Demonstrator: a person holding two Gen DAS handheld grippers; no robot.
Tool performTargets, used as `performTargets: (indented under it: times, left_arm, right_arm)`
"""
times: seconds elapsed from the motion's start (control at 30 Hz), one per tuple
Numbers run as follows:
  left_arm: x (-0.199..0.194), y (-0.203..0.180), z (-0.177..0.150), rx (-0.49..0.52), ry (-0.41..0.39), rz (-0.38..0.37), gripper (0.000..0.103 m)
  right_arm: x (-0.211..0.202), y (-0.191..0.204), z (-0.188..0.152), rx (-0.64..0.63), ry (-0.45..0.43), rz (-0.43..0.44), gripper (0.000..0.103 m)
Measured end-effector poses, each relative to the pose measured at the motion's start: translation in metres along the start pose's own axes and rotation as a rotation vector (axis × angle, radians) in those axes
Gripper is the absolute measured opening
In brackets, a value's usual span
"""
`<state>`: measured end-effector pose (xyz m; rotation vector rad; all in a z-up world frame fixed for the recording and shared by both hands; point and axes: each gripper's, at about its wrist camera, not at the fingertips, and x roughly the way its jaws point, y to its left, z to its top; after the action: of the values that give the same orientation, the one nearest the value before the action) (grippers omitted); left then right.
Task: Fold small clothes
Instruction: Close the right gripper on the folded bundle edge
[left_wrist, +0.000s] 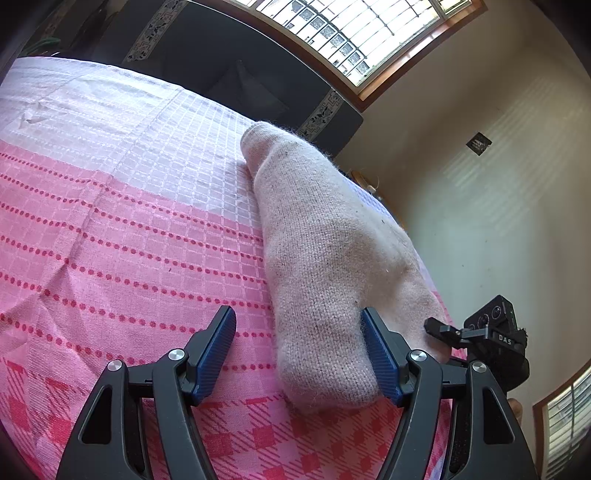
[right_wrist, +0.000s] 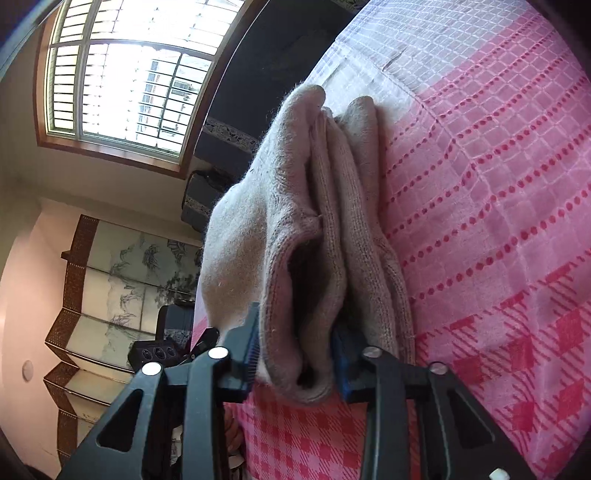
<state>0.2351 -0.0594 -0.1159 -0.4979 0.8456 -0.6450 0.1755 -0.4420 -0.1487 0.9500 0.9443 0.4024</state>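
Item: pale knit sock (left_wrist: 325, 258), lying on your pink checked cloth (left_wrist: 110, 221).
Long axis: runs from near to far, away from both grippers.
Left gripper (left_wrist: 299, 354): fingers wide, straddling the near end, not pressing.
Right gripper (right_wrist: 295, 354): fingers narrow, pinching the open cuff; the nearer hand for your fold.

Bright daylight through a wood-framed window (right_wrist: 122, 85) with grid panes. Cream walls (left_wrist: 480, 206) striped with slatted light. Below the window, a dark sofa (left_wrist: 236, 77) trimmed with patterned borders. Off to one side, a folding screen (right_wrist: 122, 291) painted with ink trees. Small dark plate (left_wrist: 478, 143) fixed on the wall.
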Motion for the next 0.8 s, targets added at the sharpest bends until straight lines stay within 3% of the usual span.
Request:
performTargets:
  times: [0.1,0.2,0.23,0.33,0.4,0.53,0.7,0.73,0.8]
  left_arm:
    - [0.0,0.0,0.0,0.001,0.0,-0.001,0.07]
    - [-0.001,-0.001,-0.001,0.002,-0.003,-0.006,0.072]
    - [-0.001,-0.001,-0.001,0.001,-0.003,-0.006,0.072]
    - [-0.001,-0.001,-0.002,0.001,-0.003,-0.005,0.072]
    - [-0.002,-0.001,-0.002,-0.003,-0.007,-0.001,0.072]
    - [-0.005,-0.001,-0.001,-0.004,-0.024,0.016,0.072]
    - [-0.011,-0.003,-0.001,0.007,-0.054,0.016,0.072]
    - [-0.012,-0.004,-0.001,0.009,-0.062,0.021,0.072]
    - [-0.019,-0.007,-0.002,0.028,-0.096,0.033,0.072]
  right_arm:
    - [-0.009,0.016,0.011,-0.053,-0.05,-0.034,0.01]
    - [-0.042,0.058,0.011,-0.221,-0.163,-0.044,0.01]
    - [-0.043,0.058,0.011,-0.237,-0.159,-0.085,0.01]
    - [-0.016,0.016,0.01,-0.175,-0.032,-0.224,0.009]
    - [-0.015,-0.001,0.01,-0.136,-0.04,-0.158,0.008]
    - [-0.014,0.004,0.005,-0.154,-0.051,-0.119,0.009]
    - [-0.011,-0.001,0.005,-0.154,-0.061,-0.147,0.008]
    - [-0.011,-0.007,0.005,-0.123,-0.059,-0.105,0.009]
    - [-0.01,-0.006,0.005,-0.132,-0.056,-0.108,0.009]
